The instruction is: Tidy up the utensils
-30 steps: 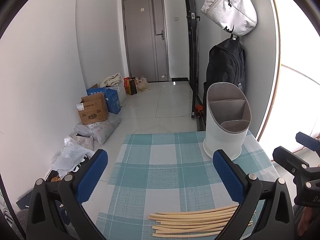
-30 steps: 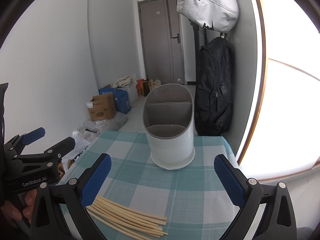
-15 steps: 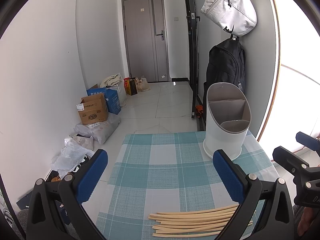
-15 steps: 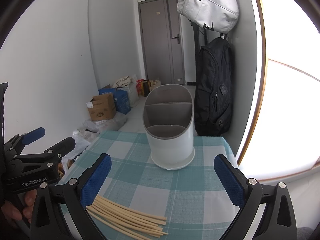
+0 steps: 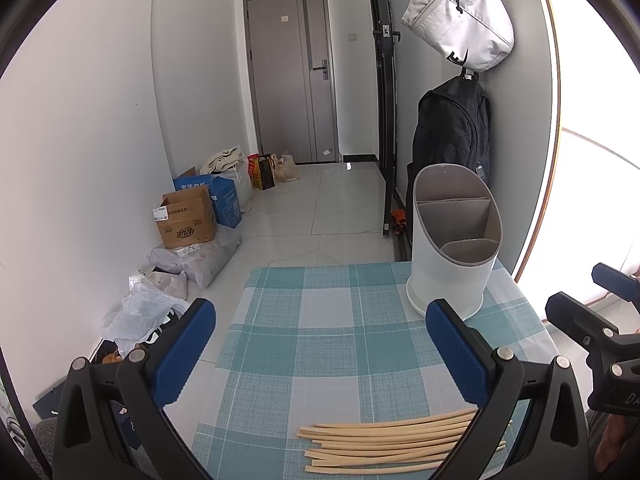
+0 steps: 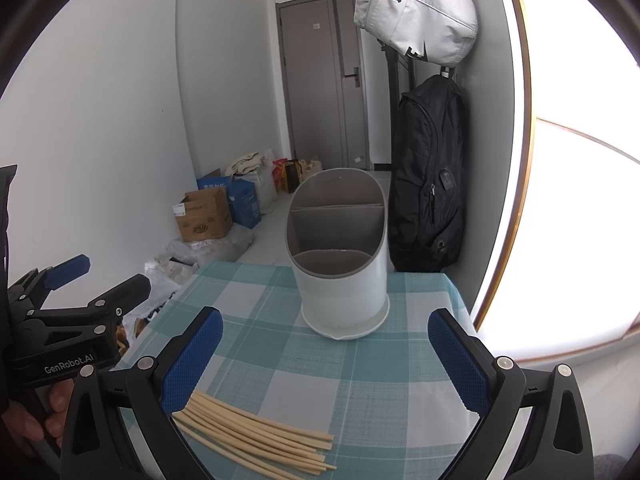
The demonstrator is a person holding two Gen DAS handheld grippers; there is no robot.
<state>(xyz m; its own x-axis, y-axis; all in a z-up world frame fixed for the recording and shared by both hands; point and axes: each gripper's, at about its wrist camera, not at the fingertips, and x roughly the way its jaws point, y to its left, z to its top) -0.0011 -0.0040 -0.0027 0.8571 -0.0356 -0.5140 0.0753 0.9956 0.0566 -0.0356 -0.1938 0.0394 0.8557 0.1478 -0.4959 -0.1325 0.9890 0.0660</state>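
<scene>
A loose bundle of pale wooden chopsticks (image 5: 392, 446) lies flat at the near edge of the surface (image 5: 320, 344), which is covered with a teal-and-white checked cloth. They lie side by side, roughly parallel, some crossing at the ends. Farther back on the same surface, towards the right, stands a white utensil holder (image 6: 340, 256) with a slanted grey rim and inner dividers forming three compartments; all look empty. The chopsticks and the holder are well apart.

The left gripper (image 5: 320, 356) hovers above the near part of the cloth, its blue-padded fingers (image 5: 184, 350) spread wide and holding nothing. The right gripper (image 6: 326, 360) is likewise released, fingers wide apart, with the chopsticks just below its left finger. A hand (image 6: 40, 412) grasps the left gripper's handle.

Behind the holder a black backpack (image 6: 430, 180) hangs under a white bag (image 6: 416, 12); cardboard boxes (image 5: 186, 216) sit on the floor by the wall.
</scene>
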